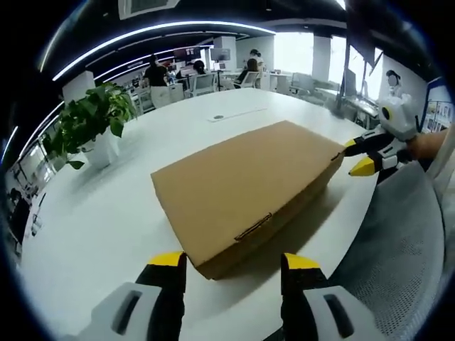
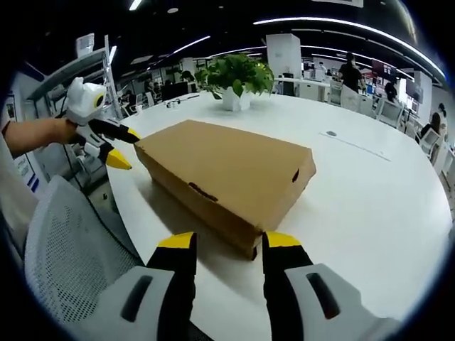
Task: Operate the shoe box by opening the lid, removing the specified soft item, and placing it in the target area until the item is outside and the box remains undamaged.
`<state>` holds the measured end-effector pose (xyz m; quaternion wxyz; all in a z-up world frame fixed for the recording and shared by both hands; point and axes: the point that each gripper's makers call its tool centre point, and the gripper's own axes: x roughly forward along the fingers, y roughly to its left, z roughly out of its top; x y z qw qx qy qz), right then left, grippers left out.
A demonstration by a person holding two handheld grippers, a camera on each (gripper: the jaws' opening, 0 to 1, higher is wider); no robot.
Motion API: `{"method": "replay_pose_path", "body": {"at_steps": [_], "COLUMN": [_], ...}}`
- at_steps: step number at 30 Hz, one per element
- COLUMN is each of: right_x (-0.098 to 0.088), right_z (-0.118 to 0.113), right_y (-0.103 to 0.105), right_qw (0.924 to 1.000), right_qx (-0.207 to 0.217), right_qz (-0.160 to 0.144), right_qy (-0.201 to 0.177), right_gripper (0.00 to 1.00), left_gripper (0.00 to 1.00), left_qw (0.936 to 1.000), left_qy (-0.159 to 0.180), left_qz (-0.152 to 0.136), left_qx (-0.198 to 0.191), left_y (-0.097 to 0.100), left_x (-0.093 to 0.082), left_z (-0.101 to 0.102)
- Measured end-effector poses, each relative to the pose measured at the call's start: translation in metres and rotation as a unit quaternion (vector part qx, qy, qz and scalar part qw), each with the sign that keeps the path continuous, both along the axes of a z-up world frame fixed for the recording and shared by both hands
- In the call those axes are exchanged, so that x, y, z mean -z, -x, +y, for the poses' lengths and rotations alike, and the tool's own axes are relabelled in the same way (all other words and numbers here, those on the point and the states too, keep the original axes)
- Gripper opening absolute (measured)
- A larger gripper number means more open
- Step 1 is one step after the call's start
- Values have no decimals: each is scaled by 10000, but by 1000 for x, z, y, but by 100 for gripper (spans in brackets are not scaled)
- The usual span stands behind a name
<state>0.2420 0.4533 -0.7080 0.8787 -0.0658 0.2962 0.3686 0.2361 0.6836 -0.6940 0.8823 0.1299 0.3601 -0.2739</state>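
On the white worktop (image 1: pixel 106 213), you are working with a closed cardboard shoe box (image 1: pixel 242 188), lying flat near the edge closest to you, lid still down and its front tab tucked in. The soft item is presumably inside; you cannot see it yet. A mesh chair back (image 2: pixel 67 249) is sitting just off the worktop edge beside the box, and a potted plant (image 1: pixel 96 121) is standing well apart on the far side.

You are holding the left gripper (image 1: pixel 234 266) released, its jaws spread at one short end of the box, and the right gripper (image 2: pixel 220 245) likewise released at the opposite end, its yellow tips near the corner. Neither is gripping anything.

The risks are lying in the lid: if you are prying at a corner rather than the tab, the cardboard is likely creasing or tearing. If you are lifting one-sided, the light box is probably sliding toward the edge and the chair.
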Motion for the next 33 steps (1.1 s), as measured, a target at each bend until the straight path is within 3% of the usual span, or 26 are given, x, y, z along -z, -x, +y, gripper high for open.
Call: {"method": "replay_pose_path", "body": {"at_steps": [12,19,33], "right_x": [-29,-40,-73], "right_z": [-1,-2,-1], "right_y": [-1,-4,-16], "right_qw": [9999,9998,9991], "right_qx": [-122,-202,-206], "right_qz": [-35,-94,-356], "right_qy": [-105,18,40], "right_gripper": [32,30,30], "left_gripper": [52,52,52], "left_qw": [9996,9993,9973], "left_qy": [13,-78,-161], "left_qz": [-282,-359,-708], "left_qx": [-27,-58,-84], "left_y": [-4,-9,-25], "left_x": [-24,-39,-66], "left_z": [1,0,1]}}
